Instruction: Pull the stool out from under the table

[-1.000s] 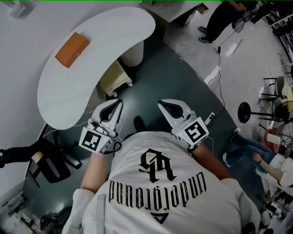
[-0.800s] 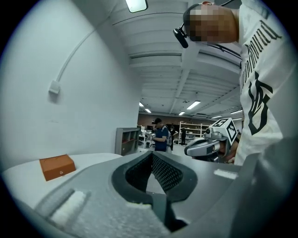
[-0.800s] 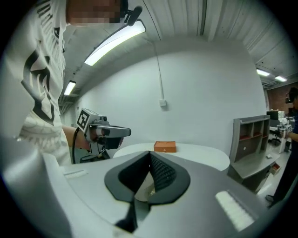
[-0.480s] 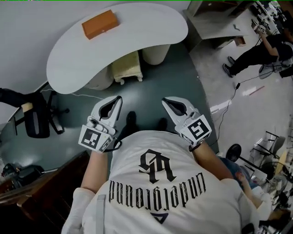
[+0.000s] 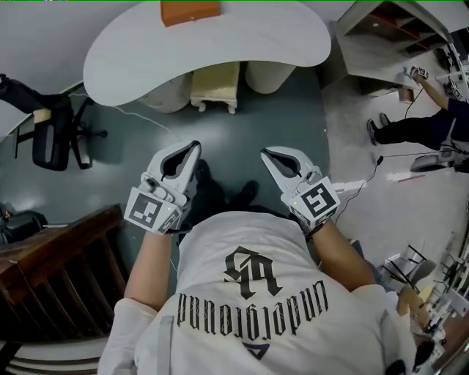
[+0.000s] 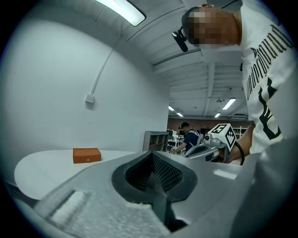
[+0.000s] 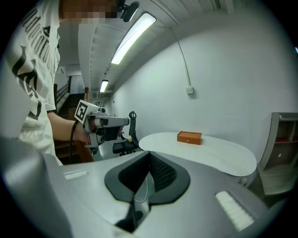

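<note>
jaws of the left gripper [image 5: 189,154] are clenched with nothing between them. jaws of the right gripper [image 5: 270,155] are likewise clenched and empty. both grippers are held at chest level, side by side, pointing toward the white kidney-shaped table [image 5: 242,36].

the task item, a pale yellow box-shaped stool on short feet [image 5: 215,86], stands on the dark green floor [image 5: 242,139]. it is tucked partly under the near edge of the table, and its front portion shows beyond the tabletop. it sits between two round white pedestals [image 5: 166,95] beneath the tabletop, close to each. it is well apart from both grippers and neither touches it. a flat orange box [image 5: 189,10] lies on the far side of the tabletop. a black office chair [image 5: 53,143] stands to the left, clear of the stool.

step in hand, as judged: approach, no contact made yet.

recommended procedure:
1. advance and lower the grippers to stool height.
2. release the jaws before contact, since clenched jaws cannot take hold.
3. grasp the stool at its near upper edge, one gripper toward each side if possible, so that it does not yaw.
4. pull straight back over the open floor, keeping the stool centred between the pedestals.
5. keep the grippers below the table edge to avoid striking it.
</note>
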Motion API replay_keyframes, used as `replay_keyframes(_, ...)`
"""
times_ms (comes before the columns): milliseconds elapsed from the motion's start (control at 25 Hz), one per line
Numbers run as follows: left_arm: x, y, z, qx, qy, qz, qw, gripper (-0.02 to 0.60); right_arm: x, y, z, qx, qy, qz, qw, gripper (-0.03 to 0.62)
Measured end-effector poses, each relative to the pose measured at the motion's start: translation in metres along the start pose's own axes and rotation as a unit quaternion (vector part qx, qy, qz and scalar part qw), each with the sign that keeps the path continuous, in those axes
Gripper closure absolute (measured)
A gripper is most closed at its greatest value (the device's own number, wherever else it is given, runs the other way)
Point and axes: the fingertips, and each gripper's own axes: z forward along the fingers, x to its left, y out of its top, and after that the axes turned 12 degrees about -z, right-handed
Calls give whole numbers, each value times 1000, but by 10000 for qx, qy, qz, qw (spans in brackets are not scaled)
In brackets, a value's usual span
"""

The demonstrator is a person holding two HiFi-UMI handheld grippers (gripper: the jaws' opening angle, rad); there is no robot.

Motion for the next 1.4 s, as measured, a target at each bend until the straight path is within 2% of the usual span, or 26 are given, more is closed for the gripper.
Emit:
replay_keyframes(240,30,-27,-2,177,115,56,9998,574,-2,-19,27,130,60,-28,9999,589)
replay_keyframes(400,62,-47,3,264,134,168,9994,572,-16,-43,57,294,-92,79,9995,583)
replay_keyframes(600,109,-89,17,552,116,-61,9984,572,-25,-74,95,457,-137,180,9987,567)
replay_keyframes(760,149,-122,27,733,135,-65,9972,514,-30,-105,128,599,-202,361,9973,528)
replay_keyframes(920,189,-154,36,818,150,-129,9965,428,-34,-141,158,682,-268,497,9961,487)
replay_keyframes(1080,223,-191,45,809,197,-306,9961,382,-39,-181,180,708,-433,567,9949,473)
replay_keyframes(1200,253,-229,50,999,279,-289,9942,359,-39,-213,203,713,-571,680,9935,455)
replay_keyframes(1400,290,-288,76,1204,307,-169,9921,317,-32,-275,243,968,-350,601,9929,420)
